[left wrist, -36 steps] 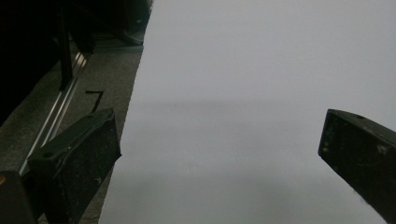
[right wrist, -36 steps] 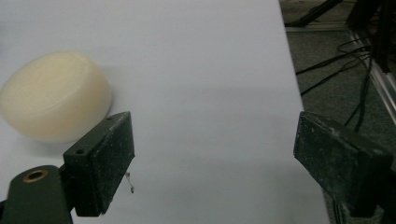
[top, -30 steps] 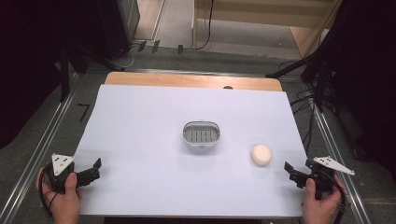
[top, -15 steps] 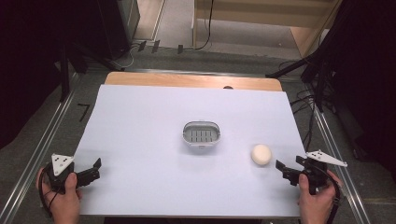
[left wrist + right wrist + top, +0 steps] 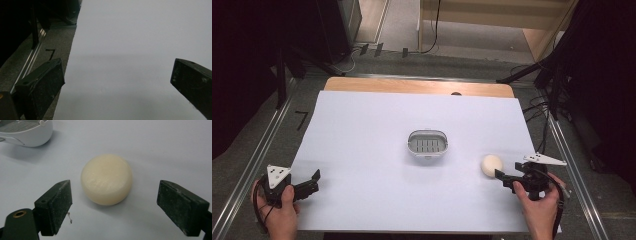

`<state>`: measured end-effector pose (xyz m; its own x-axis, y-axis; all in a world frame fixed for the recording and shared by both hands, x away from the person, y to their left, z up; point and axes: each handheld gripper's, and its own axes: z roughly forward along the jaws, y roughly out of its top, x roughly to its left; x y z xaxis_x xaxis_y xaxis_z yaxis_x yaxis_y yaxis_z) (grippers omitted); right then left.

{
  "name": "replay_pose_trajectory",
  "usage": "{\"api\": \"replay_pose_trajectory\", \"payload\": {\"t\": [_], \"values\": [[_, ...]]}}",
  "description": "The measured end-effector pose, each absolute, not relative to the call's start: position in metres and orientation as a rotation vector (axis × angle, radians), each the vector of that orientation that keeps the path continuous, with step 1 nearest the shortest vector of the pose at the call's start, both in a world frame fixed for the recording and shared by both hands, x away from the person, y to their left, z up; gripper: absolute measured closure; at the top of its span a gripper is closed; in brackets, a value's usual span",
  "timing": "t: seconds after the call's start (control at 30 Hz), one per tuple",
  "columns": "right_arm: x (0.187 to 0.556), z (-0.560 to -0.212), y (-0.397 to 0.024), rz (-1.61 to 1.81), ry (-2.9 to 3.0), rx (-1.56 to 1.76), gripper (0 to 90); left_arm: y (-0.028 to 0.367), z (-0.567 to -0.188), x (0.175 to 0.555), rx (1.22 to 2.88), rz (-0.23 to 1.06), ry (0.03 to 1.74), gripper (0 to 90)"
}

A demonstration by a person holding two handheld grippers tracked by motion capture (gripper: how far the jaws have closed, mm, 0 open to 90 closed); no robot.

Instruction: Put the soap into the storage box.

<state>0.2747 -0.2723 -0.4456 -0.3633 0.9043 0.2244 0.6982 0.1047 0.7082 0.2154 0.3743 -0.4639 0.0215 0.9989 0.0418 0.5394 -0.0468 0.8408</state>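
Observation:
A round cream bar of soap (image 5: 491, 165) (image 5: 107, 179) lies on the white table cover, right of centre. My right gripper (image 5: 504, 180) (image 5: 113, 207) stands open just short of it, jaws wide on either side, not touching it. A white oval soap dish (image 5: 427, 143) (image 5: 26, 131) with a grey slotted insert sits at the middle of the table. Near the front left corner, my left gripper (image 5: 313, 181) (image 5: 117, 85) is open over bare cover with nothing between its jaws.
The white cover (image 5: 377, 125) spans most of the table; a wooden strip (image 5: 412, 86) shows along the far edge. Metal rails (image 5: 257, 150) run along both sides, with cables (image 5: 537, 107) on the floor at the right.
My right gripper has moved left and forward from the table's right edge up to the soap. The left gripper, the soap and the dish have stayed put.

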Motion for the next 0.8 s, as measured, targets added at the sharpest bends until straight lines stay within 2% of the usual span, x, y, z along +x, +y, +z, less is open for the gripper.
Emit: {"api": "replay_pose_trajectory", "payload": {"t": [0.8], "values": [[0.302,-0.465,-0.235,0.942,2.179,1.627,14.7,0.374,-0.464,0.216,1.660,0.910,1.588,0.0]]}}
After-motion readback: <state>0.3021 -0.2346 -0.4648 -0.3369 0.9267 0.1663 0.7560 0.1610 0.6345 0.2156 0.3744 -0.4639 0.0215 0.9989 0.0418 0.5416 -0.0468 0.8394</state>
